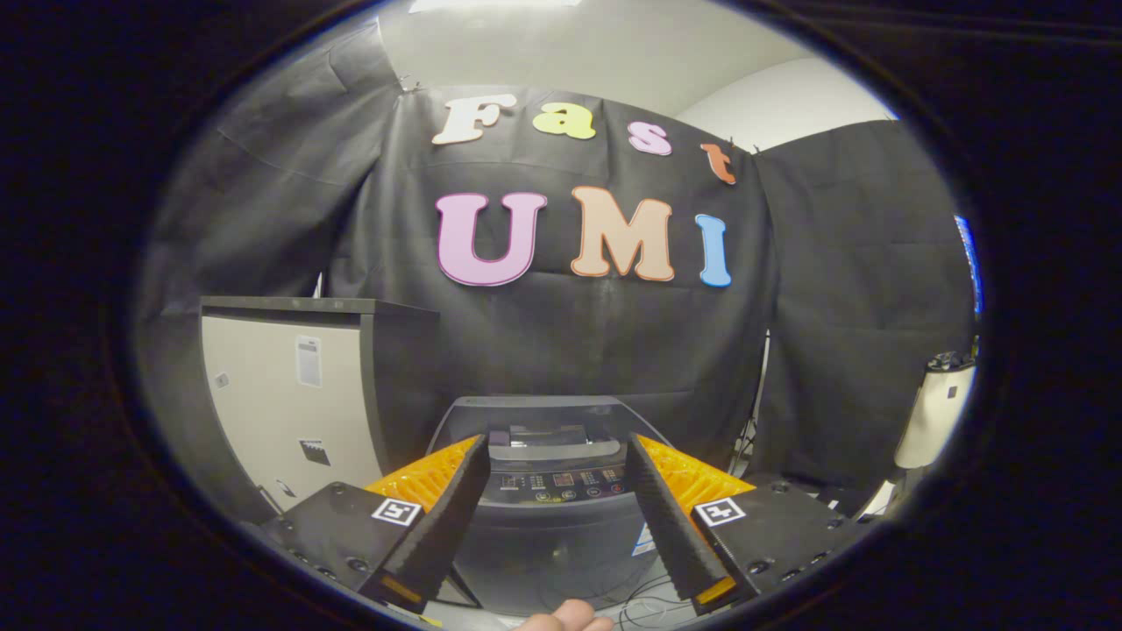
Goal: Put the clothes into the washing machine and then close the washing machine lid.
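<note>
Hovering with claw point(557, 449) spread wide, gripping nothing, facing dark grey top-loading washing machine point(552, 491) just beyond fingers (lid standing raised); beige cabinet point(280, 394) left.

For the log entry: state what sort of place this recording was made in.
Likely a staged recording booth, not a real laundry room: black cloth walls hang behind a top-loading washing machine, with a cabinet beside it. The gripper is open, holding nothing, its fingers framing the machine ahead.
</note>
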Motion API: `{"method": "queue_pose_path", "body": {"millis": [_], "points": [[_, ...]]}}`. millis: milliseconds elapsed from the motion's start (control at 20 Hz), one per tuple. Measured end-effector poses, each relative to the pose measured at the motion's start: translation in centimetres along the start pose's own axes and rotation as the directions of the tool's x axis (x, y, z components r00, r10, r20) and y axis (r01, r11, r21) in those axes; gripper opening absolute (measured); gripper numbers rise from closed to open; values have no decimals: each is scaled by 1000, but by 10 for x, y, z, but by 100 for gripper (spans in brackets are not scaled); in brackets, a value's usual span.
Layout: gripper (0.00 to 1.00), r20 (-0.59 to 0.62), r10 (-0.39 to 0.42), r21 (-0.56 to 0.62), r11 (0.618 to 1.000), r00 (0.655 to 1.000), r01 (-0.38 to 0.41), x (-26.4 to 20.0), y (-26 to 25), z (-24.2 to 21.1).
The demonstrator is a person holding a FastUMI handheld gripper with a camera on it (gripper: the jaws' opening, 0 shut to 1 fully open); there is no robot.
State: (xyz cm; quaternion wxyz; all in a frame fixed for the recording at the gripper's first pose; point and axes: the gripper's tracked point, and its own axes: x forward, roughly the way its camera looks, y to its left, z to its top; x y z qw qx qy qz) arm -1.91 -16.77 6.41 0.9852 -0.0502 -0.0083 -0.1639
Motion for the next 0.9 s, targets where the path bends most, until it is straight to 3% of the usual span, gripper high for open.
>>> {"method": "queue_pose_path", "body": {"millis": [300,900], "points": [[97,-35,-35,-30,999,999,34,-9,-13,-15],[98,-74,-10,-46,999,997,7,3,-1,-33]]}}
